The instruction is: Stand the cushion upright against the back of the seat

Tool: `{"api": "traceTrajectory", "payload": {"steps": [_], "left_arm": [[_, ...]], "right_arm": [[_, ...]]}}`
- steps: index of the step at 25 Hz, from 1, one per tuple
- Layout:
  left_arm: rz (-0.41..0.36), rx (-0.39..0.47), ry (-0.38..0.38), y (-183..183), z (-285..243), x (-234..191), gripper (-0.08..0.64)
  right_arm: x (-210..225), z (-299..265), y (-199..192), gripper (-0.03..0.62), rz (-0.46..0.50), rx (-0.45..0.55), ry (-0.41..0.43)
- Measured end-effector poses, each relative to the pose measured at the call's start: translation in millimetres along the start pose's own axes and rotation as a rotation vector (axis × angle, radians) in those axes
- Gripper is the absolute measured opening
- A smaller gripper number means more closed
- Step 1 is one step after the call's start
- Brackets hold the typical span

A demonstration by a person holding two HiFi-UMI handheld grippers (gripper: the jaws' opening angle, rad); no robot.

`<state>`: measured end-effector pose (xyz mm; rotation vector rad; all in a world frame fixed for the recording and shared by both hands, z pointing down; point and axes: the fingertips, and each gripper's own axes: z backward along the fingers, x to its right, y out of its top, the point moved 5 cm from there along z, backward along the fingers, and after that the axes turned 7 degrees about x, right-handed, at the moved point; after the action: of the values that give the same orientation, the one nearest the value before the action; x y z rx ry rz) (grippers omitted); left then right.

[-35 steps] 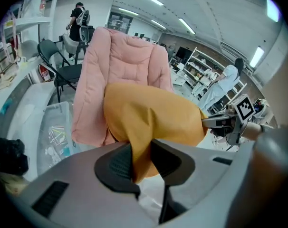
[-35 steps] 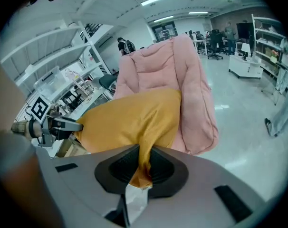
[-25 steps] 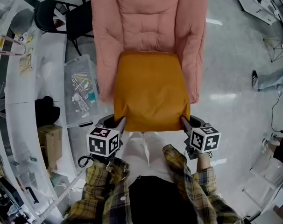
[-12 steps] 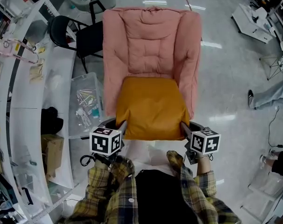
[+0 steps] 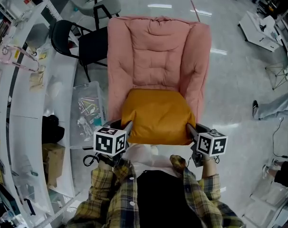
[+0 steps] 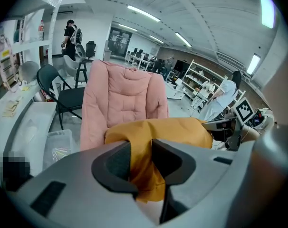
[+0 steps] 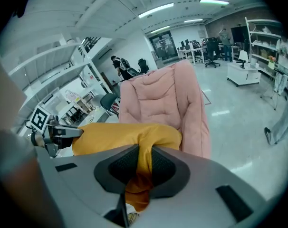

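An orange cushion (image 5: 156, 115) hangs between my two grippers over the front of a pink padded armchair (image 5: 158, 56). My left gripper (image 5: 127, 126) is shut on the cushion's near left corner (image 6: 143, 158). My right gripper (image 5: 189, 127) is shut on the near right corner (image 7: 143, 158). The cushion's far edge reaches the foot of the chair's backrest (image 6: 125, 96). In both gripper views the orange cloth bunches between the dark pads. The chair's seat is hidden under the cushion.
A clear plastic bin (image 5: 87, 110) with small parts sits left of the chair, beside a white curved bench (image 5: 37, 103). A black chair (image 5: 75, 32) stands behind it. A person's leg (image 5: 277, 103) shows at the right on the shiny floor.
Both grippers have lifted the cushion's near edge and carried it toward the backrest. The cushion looks shorter in the head view as it tilts up.
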<state>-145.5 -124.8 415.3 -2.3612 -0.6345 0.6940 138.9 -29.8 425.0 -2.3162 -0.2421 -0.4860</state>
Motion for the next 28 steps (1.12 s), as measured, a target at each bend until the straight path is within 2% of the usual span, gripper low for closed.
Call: {"api": "traceTrajectory", "payload": {"steps": [6,12,17,19,24,28], "left_arm": [[0.008,0.012,-0.060,68,-36,-27,0.129],[-0.046,-0.002,-0.100,131,-81,-50,0.146],[-0.070,-0.030,-0.122,170,-116,-64,0.147],[-0.058,-0.030,-0.130,184,-129,-73,0.148],[0.028,-0.003,-0.159,217,-163,-96,0.163],[0.044,0.001,-0.140,241,-190,-115,0.175]], "right_arm": [[16,-41,67,0.072,-0.060,0.051,0.004],[37,-88,133,0.083,-0.083,0.025,-0.034],[55,-121,171,0.087,-0.127,0.050,-0.042],[60,-135,185,0.087,-0.144,0.062,-0.048],[78,-171,222,0.092,-0.183,0.086,-0.065],[92,-202,247,0.095,-0.218,0.086,-0.078]]}}
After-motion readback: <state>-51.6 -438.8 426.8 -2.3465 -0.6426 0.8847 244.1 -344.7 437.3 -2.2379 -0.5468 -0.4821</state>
